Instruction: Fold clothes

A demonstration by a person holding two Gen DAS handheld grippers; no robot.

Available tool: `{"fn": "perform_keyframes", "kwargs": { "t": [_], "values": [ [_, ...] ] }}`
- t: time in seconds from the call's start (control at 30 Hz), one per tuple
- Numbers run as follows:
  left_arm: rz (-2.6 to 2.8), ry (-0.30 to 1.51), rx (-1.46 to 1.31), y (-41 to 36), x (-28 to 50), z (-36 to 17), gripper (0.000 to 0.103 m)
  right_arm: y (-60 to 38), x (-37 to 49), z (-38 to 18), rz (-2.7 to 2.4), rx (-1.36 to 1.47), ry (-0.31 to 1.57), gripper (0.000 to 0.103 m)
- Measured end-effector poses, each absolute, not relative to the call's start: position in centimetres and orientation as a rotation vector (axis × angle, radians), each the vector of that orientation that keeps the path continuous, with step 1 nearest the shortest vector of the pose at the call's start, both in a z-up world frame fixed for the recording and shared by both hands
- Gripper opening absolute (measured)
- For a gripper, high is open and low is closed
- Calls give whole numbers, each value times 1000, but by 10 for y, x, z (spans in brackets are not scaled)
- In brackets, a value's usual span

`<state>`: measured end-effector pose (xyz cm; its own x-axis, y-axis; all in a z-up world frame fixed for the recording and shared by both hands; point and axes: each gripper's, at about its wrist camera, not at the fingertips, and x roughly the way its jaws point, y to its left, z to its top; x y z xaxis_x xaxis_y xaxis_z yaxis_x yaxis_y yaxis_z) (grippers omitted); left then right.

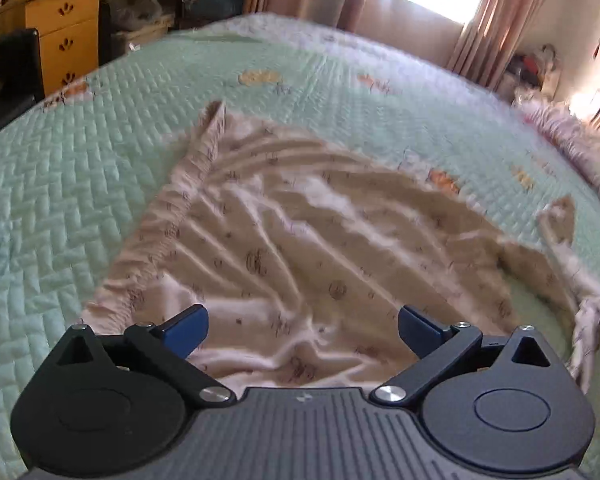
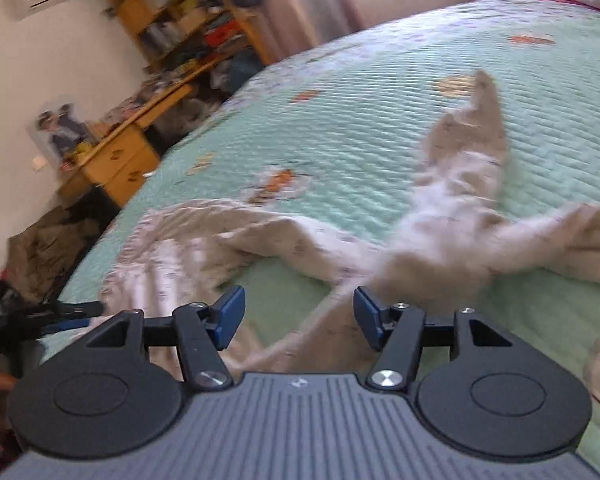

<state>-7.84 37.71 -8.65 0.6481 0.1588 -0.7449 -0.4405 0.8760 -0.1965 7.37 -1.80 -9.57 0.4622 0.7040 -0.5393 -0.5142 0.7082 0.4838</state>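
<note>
1 wooden desk (image 1: 66, 36) with 3 drawers visible stands at far left, beyond the bed (image 1: 60, 184). 1 mint quilted bedspread covers the bed. 1 beige printed garment (image 1: 300, 240) lies spread and wrinkled on the bedspread, its gathered waistband along the left edge; in the right wrist view the garment (image 2: 452, 216) is bunched and blurred. 2 grippers: left hand-held gripper (image 1: 302, 330) hovers over the garment's near edge, jaws wide apart, holding nothing. Right hand-held gripper (image 2: 300, 318) also has its jaws apart, cloth lying between and under its 2 blue pads; contact unclear.
</note>
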Motion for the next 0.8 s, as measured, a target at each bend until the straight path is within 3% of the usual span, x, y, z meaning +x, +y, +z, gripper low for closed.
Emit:
{"fn": "perform_keyframes", "kwargs": {
  "t": [0.27, 0.37, 0.63, 0.8],
  "values": [
    [442, 825, -462, 400, -100, -100, 100, -33, 77, -106, 690, 258, 849, 64],
    [434, 793, -454, 388, -101, -87, 100, -57, 79, -108, 651, 369, 862, 64],
    [323, 769, -399, 338, -84, -68, 102, -44, 64, -94, 735, 337, 809, 70],
    [332, 811, -407, 335, -84, -79, 102, -40, 62, -118, 770, 350, 934, 70]
  ]
}}
